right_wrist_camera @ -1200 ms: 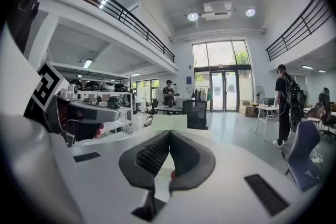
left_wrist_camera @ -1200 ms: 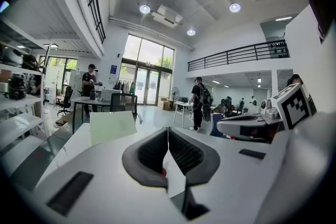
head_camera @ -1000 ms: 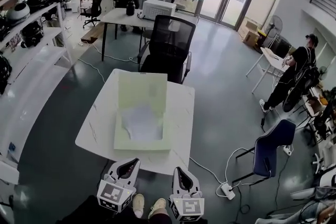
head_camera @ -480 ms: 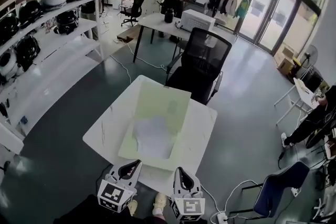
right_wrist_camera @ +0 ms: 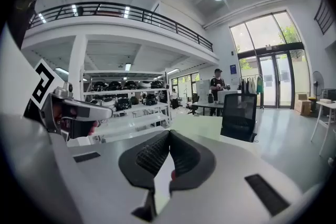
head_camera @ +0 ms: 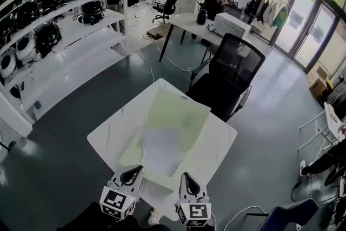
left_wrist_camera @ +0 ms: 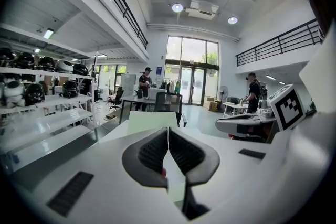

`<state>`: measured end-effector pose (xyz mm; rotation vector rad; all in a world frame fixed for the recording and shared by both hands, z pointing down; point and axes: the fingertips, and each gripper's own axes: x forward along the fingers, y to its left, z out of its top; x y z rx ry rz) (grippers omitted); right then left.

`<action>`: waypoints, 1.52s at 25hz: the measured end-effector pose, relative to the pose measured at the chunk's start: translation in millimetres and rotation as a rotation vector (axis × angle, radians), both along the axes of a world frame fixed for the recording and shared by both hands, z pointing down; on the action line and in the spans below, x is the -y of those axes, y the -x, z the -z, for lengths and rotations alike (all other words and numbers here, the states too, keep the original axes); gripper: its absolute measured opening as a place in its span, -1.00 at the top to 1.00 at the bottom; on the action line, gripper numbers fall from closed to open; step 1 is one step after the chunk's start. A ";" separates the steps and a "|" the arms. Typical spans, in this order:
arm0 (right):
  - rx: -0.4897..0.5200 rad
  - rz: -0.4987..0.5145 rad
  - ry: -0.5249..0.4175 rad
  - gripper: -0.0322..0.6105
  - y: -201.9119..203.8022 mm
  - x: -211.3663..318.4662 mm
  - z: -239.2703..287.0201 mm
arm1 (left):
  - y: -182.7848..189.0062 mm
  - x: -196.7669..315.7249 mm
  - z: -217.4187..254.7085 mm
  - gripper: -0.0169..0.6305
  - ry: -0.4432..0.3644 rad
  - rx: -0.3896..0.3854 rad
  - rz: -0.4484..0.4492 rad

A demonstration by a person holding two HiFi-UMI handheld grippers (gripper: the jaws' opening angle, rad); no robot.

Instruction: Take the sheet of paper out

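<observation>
Big room all around us, with white shelves [head_camera: 75, 54] on the left and glass doors [head_camera: 311, 24] far off on the right. Right below us stands a white stone-look table [head_camera: 113, 133]. On it lies what looks like a pale green open folder [head_camera: 181, 111]. The white sheet of paper [head_camera: 161, 150] rests on the near half of it. A black office chair [head_camera: 232, 70] stands at the far side of the table.

We hold our left gripper [head_camera: 132, 172] and our right gripper [head_camera: 185, 184] over the near edge of the table, close to the folder. Both have their jaws pressed together with nothing between them.

We think the job has not really begun, as the paper is not yet touched. Next we need to open one gripper, bring it down to an edge of the sheet and pinch it. The other gripper may need to hold the folder so it does not slide.
</observation>
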<state>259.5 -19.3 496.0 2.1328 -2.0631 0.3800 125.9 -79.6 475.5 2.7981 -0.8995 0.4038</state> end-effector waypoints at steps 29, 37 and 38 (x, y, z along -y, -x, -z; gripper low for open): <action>-0.006 0.210 0.230 0.51 -62.0 224.9 -165.1 | -47.6 181.6 -145.8 0.87 0.132 0.053 0.199; -0.020 0.234 0.416 0.13 -74.2 279.1 -217.1 | -45.9 207.9 -153.5 0.87 0.147 0.058 0.213; -0.032 0.234 0.439 0.13 -76.6 284.3 -225.0 | -44.5 210.5 -155.6 0.87 0.151 0.059 0.216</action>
